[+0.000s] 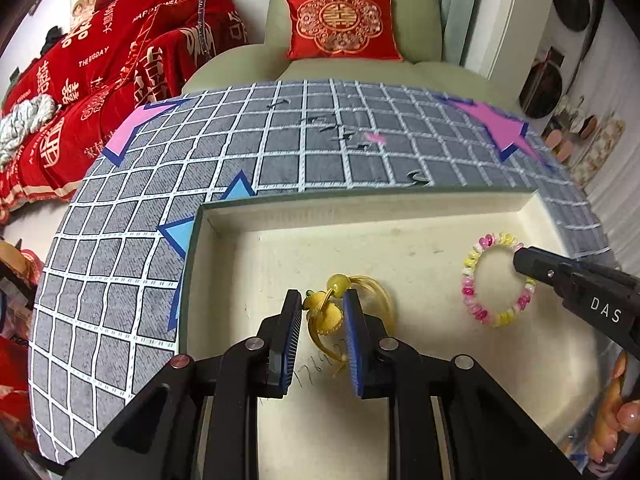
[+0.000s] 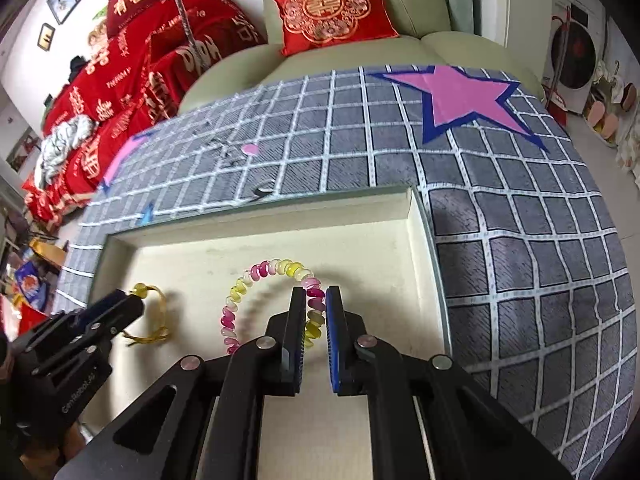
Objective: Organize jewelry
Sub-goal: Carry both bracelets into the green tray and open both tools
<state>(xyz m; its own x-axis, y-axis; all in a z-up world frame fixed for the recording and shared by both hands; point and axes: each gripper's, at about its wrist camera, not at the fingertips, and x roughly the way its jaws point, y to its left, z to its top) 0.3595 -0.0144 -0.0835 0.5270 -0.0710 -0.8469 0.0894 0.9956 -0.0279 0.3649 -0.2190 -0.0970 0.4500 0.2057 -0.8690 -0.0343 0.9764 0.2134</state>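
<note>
Your left gripper (image 1: 322, 304) clamps a stiff yellow beaded bangle (image 1: 340, 308) over the cream tray (image 1: 360, 208). Your right gripper (image 2: 316, 300) pinches the light, springy coil bracelet (image 2: 256, 280) by its rim; it could slip.

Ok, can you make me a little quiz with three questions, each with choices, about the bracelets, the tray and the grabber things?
1. Where is the pink and yellow bead bracelet?
A. On the checked cloth
B. Over the cream tray
C. On the sofa

2. What colour is the star on the cloth nearest the tray's right side?
A. Pink
B. Green
C. Orange

3. What is the right gripper doing?
A. Wide open over nothing
B. Holding a cushion
C. Shut on the bead bracelet

Answers: 1 B, the bracelet shows against the floor of the tray. 2 A, the pink star lies on the checked cloth past the tray's corner. 3 C, its pads pinch the beads on the bracelet's right side.
</note>
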